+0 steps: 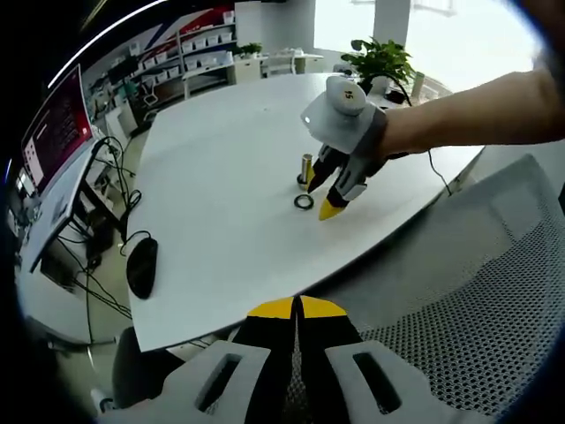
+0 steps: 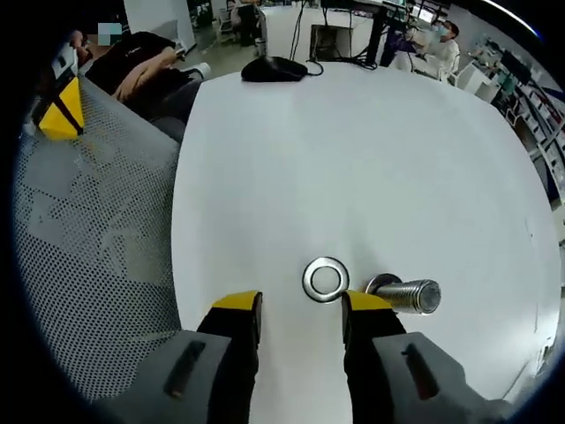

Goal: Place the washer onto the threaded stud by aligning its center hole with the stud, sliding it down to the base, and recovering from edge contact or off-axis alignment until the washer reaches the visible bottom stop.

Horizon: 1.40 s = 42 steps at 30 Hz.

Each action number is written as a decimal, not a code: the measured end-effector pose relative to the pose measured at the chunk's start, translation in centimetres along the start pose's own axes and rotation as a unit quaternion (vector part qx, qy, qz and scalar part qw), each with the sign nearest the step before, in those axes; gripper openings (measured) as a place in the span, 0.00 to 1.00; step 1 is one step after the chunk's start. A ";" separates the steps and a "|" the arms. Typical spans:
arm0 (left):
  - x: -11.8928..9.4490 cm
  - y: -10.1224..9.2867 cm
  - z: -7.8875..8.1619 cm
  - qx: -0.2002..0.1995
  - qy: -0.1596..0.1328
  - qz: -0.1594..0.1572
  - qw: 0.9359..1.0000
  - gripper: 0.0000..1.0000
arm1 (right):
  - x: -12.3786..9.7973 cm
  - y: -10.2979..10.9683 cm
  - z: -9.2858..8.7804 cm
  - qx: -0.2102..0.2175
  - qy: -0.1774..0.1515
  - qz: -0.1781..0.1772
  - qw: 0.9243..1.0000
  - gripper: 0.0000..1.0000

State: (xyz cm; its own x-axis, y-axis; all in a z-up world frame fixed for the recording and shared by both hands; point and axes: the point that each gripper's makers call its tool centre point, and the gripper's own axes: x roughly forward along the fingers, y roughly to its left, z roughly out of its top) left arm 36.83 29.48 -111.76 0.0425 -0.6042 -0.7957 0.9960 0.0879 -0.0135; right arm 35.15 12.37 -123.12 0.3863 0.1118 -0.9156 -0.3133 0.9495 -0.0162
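Washer placement, before pickup. Table (image 2: 371,159) carries the threaded stud (image 2: 406,294), standing upright; right gripper (image 2: 300,305), jaws spread, hovers near it for a grasp; left gripper (image 1: 296,311), jaws pressed together, waits well apart; washer (image 2: 325,279) lies flat just beside the stud.

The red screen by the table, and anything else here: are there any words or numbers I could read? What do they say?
None can be read.
Red screen: pale lines of text on it, too blurred to read.
Shelf boxes: too small to show any label.
Washer, threaded stud and white table: no markings visible.
Right tool, open beside the washer: no lettering visible.
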 end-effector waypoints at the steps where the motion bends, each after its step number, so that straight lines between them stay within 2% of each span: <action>1: 0.0 0.1 0.0 0.000 0.000 0.000 1.000 0.00 | 0.0 0.0 0.0 0.003 0.000 0.000 1.000 0.38; 2: 0.1 0.1 -0.1 0.000 0.000 0.000 1.000 0.00 | 0.6 -0.6 0.1 0.005 0.001 0.000 1.000 0.38; 10: 0.1 0.1 -0.1 0.002 0.001 -0.002 1.000 0.00 | 1.1 -1.2 -0.5 0.006 0.025 -0.003 1.000 0.37; 12: 0.1 0.1 -0.1 0.003 0.001 -0.002 1.000 0.00 | 1.0 -1.2 -0.3 0.016 0.024 0.003 1.000 0.37; 18: 0.1 0.0 -0.1 0.004 0.001 -0.004 1.000 0.00 | 0.8 -0.9 0.0 0.008 0.042 0.006 0.999 0.37; 29: 0.1 -0.1 0.0 0.004 0.003 -0.004 1.000 0.00 | 1.1 -1.1 0.6 0.023 0.035 -0.002 0.999 0.34; 33: 0.1 -0.1 0.0 0.004 0.001 -0.004 1.000 0.00 | 1.6 -1.4 0.7 0.013 0.034 0.001 0.999 0.32; 37: 0.1 -0.1 -0.1 0.004 0.002 -0.005 1.000 0.00 | 1.0 -0.4 0.5 0.004 0.032 0.003 0.999 0.26; 42: 0.1 -0.1 -0.1 0.004 0.001 -0.005 1.000 0.00 | 1.3 -0.8 0.6 0.006 0.031 0.002 1.000 0.25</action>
State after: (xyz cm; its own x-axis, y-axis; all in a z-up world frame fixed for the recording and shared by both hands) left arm 36.75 29.46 -111.86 0.0326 -0.6032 -0.7969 0.9970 0.0760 -0.0168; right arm 36.46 11.97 -124.05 0.3307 0.0975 -0.9387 -0.3035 0.9528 -0.0079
